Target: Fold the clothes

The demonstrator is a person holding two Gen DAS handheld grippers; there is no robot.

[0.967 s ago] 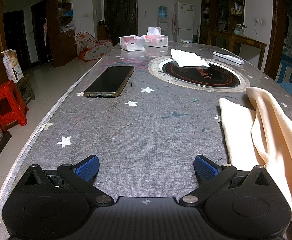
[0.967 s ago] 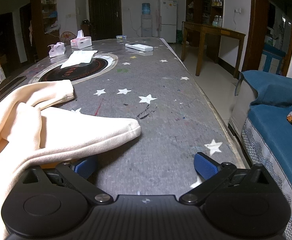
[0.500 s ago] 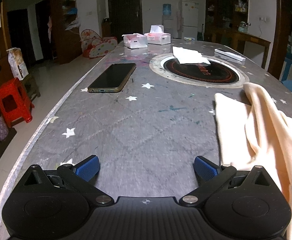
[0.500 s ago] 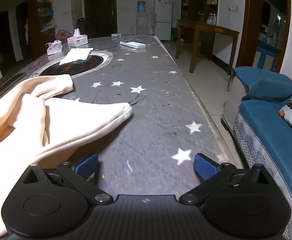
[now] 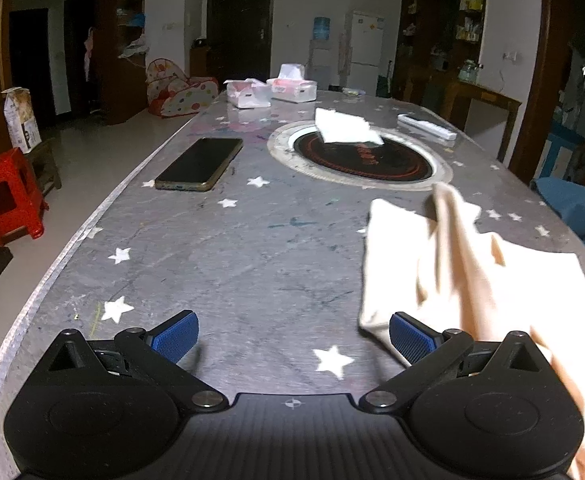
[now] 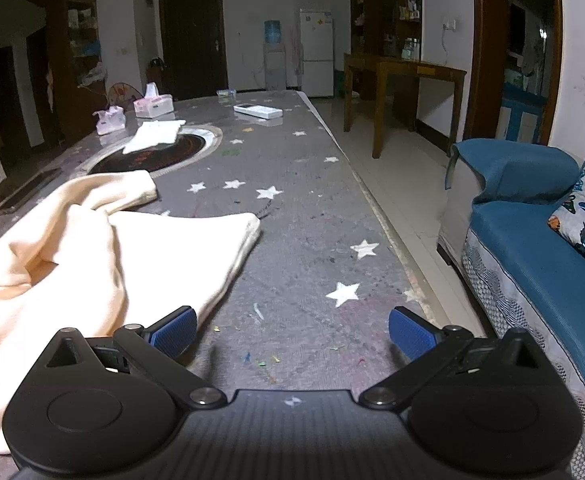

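Note:
A cream garment (image 5: 488,276) lies rumpled on the grey star-patterned table (image 5: 232,260), at the right of the left wrist view. It also shows at the left of the right wrist view (image 6: 104,252), with a sleeve reaching toward the table's middle. My left gripper (image 5: 292,336) is open and empty, its right finger (image 5: 410,338) just beside the garment's near corner. My right gripper (image 6: 290,330) is open and empty, its left finger (image 6: 172,332) next to the garment's hem.
A phone (image 5: 200,164) lies at the table's left. A round cooktop (image 5: 362,156) with a white cloth (image 5: 346,128) sits mid-table. Tissue boxes (image 5: 270,90) and a remote (image 5: 426,126) lie farther back. A blue sofa (image 6: 540,248) stands right of the table, a red stool (image 5: 8,196) on the left floor.
Both grippers have drawn back toward the table's near end and stay open. The garment now lies farther ahead of the fingers, and its sleeve looks more spread out.

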